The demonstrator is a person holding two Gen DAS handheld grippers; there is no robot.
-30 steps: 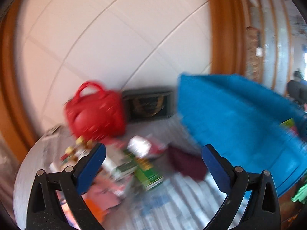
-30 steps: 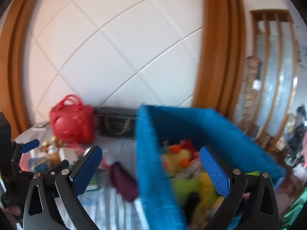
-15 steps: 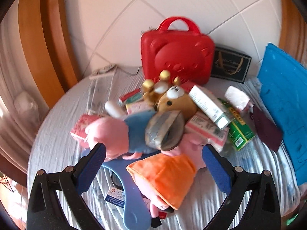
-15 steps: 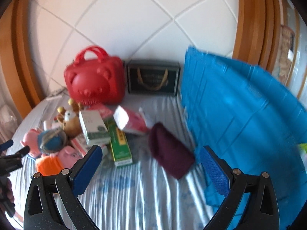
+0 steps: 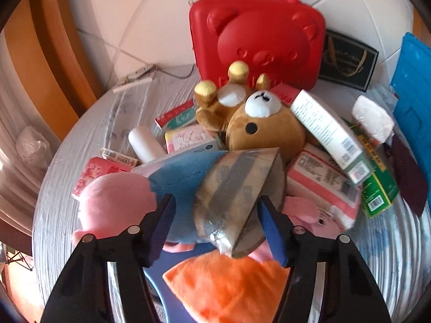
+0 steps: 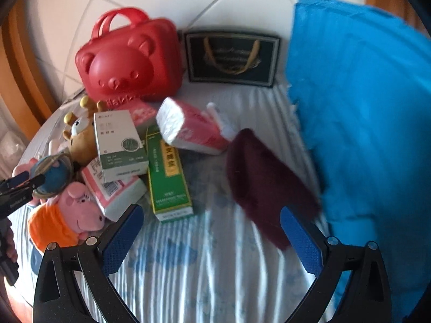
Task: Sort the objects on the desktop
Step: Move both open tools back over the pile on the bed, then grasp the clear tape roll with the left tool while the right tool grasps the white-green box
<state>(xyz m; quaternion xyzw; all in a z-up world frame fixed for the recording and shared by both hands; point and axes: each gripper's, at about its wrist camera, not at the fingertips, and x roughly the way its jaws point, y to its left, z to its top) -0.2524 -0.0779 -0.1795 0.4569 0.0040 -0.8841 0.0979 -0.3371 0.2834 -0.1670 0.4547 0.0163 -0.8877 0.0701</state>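
Left gripper (image 5: 215, 223) lowered, closing around tape roll (image 5: 237, 196)

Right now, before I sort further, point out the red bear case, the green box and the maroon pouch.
red bear case (image 6: 126, 62): right wrist view, on the moulded bear face.
green box (image 6: 168, 177): right wrist view, middle of its top face.
maroon pouch (image 6: 264, 183): right wrist view, centre of the fabric.
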